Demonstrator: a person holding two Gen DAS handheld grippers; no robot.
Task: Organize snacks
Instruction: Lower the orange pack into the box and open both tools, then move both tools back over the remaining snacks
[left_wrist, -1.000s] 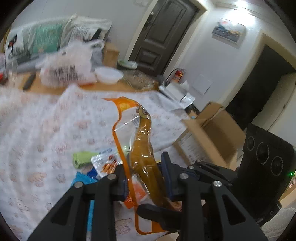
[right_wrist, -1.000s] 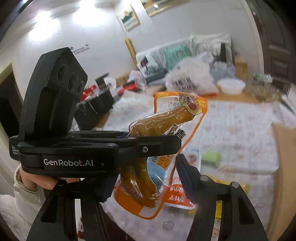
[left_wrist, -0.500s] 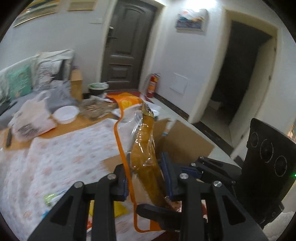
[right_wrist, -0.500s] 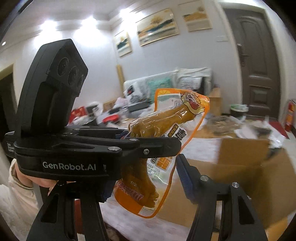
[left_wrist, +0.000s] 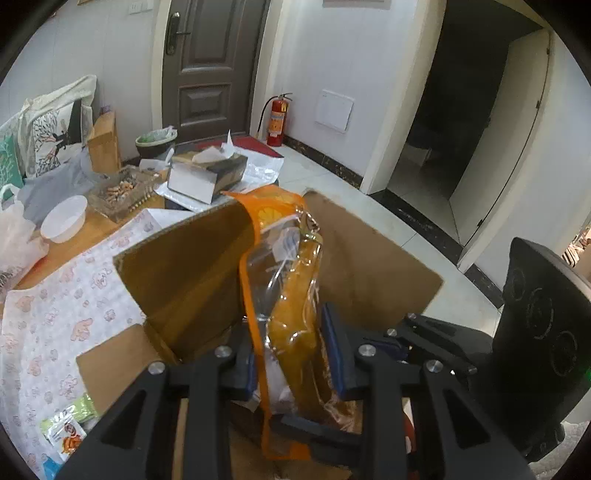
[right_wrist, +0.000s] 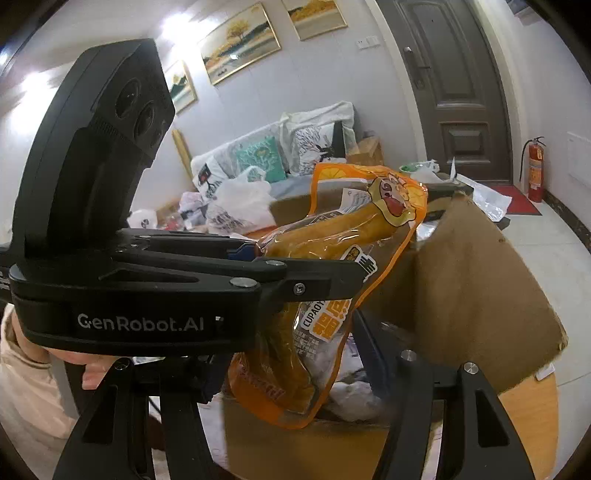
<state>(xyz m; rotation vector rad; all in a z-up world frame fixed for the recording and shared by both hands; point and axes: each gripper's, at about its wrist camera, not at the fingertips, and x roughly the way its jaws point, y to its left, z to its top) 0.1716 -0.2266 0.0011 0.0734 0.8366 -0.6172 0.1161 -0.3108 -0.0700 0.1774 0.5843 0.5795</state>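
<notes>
Cardboard box (left_wrist: 207, 273) was the landmark, its flaps standing open and the opening facing up; in the right wrist view its far flap (right_wrist: 476, 295) rose just behind the load. Above that opening hung the vacuum-packed snack pouch (left_wrist: 295, 295), orange-edged film around a long amber piece of meat (right_wrist: 332, 236). It looked light but limp, with glossy film likely to slip, and its meaty middle seemed the firmest place to pinch. The left gripper (left_wrist: 291, 365) was clamped on the pouch low down, pads pressing both sides. The right gripper (right_wrist: 288, 373) stood parted beside the pouch's lower end; whether its pads touched the film could not be told. Small sachets (left_wrist: 62, 432) lay on the patterned cloth beside the box.
</notes>
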